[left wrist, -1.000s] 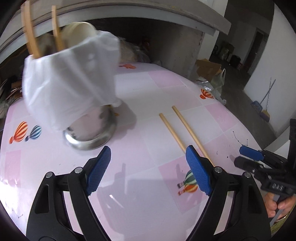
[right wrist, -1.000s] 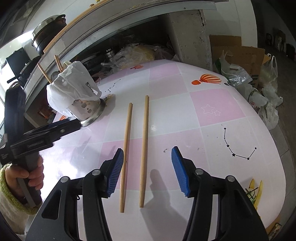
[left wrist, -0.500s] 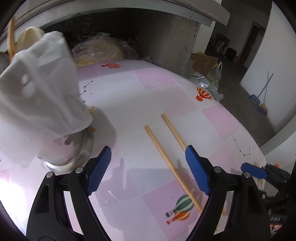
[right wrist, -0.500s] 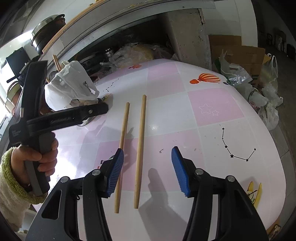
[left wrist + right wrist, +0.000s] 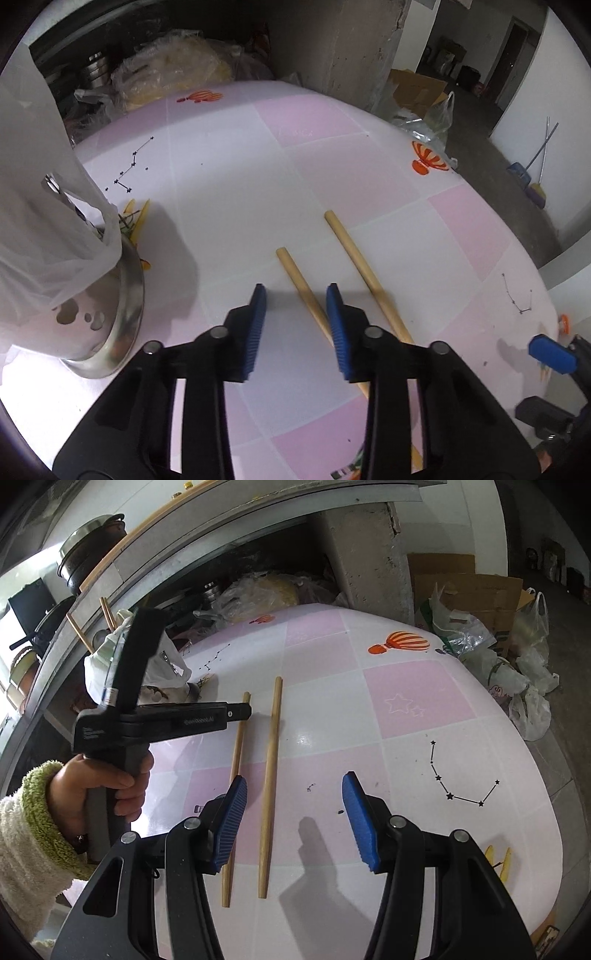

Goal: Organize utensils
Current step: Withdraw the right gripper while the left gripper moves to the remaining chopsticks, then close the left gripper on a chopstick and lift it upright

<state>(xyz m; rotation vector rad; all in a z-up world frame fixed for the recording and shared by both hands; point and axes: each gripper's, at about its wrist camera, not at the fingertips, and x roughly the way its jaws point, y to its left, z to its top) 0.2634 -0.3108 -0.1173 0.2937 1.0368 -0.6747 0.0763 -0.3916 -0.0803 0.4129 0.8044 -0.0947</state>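
Note:
Two wooden chopsticks lie side by side on the pink-and-white table, a left one (image 5: 301,286) (image 5: 232,801) and a right one (image 5: 364,271) (image 5: 271,771). My left gripper (image 5: 295,321) is open, jaws partly closed in, hovering just above the left chopstick's near half with nothing held. It shows in the right wrist view (image 5: 236,712) over that chopstick's far end. My right gripper (image 5: 291,819) is open and empty above the near part of the right chopstick. A steel utensil holder (image 5: 110,325) wrapped in a white plastic bag (image 5: 40,221) stands at the left.
Plastic bags (image 5: 177,70) and pots fill the shelf space behind the table. Cardboard boxes and bags (image 5: 491,627) sit on the floor past the table's right edge. A dark pot (image 5: 92,550) stands on the counter above. The table's rounded edge (image 5: 546,768) runs along the right.
My left gripper has moved right from the utensil holder to above the left chopstick, and its jaws have narrowed. The right gripper has stayed almost still.

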